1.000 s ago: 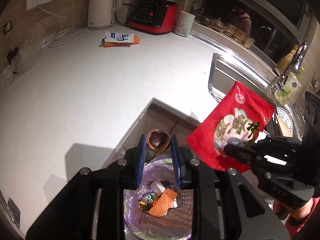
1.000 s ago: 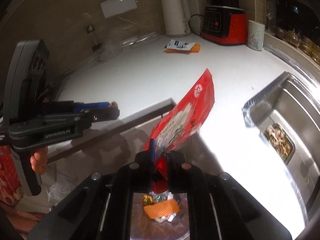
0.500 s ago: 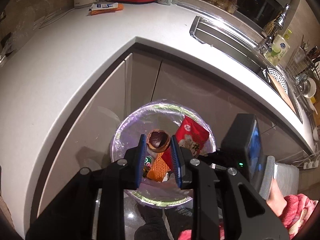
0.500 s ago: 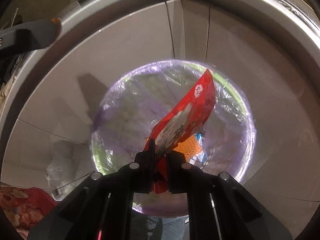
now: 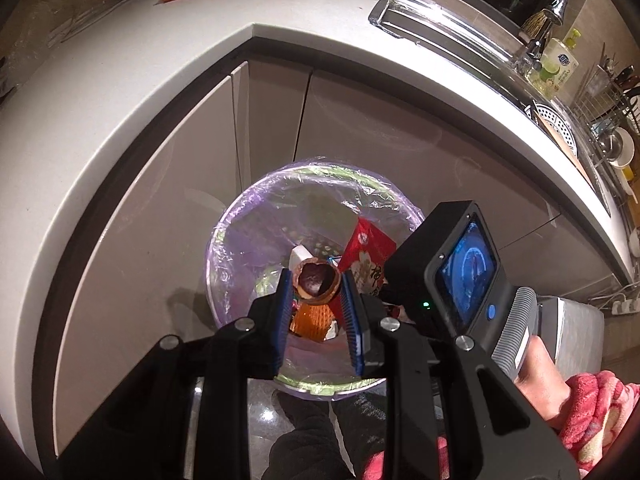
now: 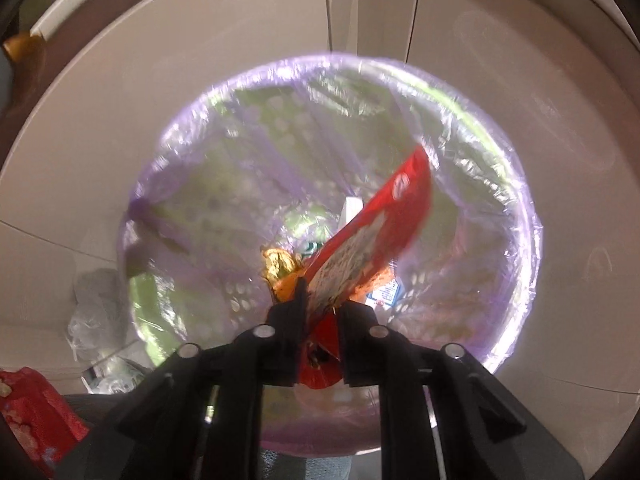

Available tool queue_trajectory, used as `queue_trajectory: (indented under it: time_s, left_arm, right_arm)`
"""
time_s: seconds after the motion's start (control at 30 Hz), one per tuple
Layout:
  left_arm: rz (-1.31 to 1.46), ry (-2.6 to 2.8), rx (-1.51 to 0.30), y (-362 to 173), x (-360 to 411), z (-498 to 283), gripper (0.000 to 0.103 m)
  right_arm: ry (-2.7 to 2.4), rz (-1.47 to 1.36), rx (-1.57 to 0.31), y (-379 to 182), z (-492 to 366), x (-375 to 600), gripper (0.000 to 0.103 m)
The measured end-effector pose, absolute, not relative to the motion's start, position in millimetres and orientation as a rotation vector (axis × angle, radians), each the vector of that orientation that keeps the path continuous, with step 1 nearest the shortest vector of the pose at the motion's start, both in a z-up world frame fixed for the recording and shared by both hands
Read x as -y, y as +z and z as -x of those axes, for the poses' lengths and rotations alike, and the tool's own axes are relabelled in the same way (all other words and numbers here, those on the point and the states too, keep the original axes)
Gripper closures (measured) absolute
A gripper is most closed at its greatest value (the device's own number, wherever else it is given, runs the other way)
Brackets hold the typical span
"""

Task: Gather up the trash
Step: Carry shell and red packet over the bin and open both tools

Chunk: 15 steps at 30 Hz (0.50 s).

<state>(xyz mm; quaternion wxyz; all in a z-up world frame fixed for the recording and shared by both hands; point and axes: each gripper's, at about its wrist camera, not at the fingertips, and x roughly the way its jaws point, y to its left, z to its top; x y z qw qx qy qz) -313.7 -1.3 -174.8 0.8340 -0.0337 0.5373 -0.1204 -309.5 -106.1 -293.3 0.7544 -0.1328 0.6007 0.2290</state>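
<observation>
Over the lined trash bin (image 5: 224,240): left gripper (image 5: 316,292) clamps a brown fruit husk (image 5: 316,282); right gripper (image 6: 322,304), jaws opening, red snack bag (image 6: 372,240) still between them.

The left gripper (image 5: 316,286) is matte black, with two flat angular arms that each carry a round silver screw head near the finger base and another farther back. Its fingers (image 5: 285,300) are faced with ribbed blue pads.

The right gripper (image 6: 322,300) has the same black build and silver screws; its fingers (image 6: 298,300) look black and narrow.

From the left wrist view, the right gripper's body is a black box with a small lit blue screen, a round blue button under it, a tiny green light on its side, and a ribbed grey handle.

The hand (image 5: 540,380) on that handle comes out of a fluffy pink sleeve (image 5: 592,412) with pale spots.
</observation>
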Motion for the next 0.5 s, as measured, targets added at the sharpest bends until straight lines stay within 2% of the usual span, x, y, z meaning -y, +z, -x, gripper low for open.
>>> queue_trajectory:
  time_s: [0.07,0.17,0.33,0.37,0.5]
  left_arm:
    - [0.070,-0.254,-1.145,-177,2,312,0.079]
    - [0.072,-0.257,-1.153,-181,3,311,0.079]
    - [0.071,-0.265,-1.167,-187,7,307,0.079]
    - [0.068,-0.270,-1.169,-188,7,306,0.079]
    - [0.065,-0.294,-1.181,-195,13,304,0.079]
  right_arm:
    - [0.491,0.309,-1.310,-295,311,105,0.042]
    - [0.485,0.315,-1.295,-289,313,107,0.030]
    - [0.446,0.301,-1.255,-266,313,123,0.022]
    - [0.434,0.297,-1.236,-259,314,127,0.017]
    - [0.379,0.288,-1.154,-223,324,150,0.008]
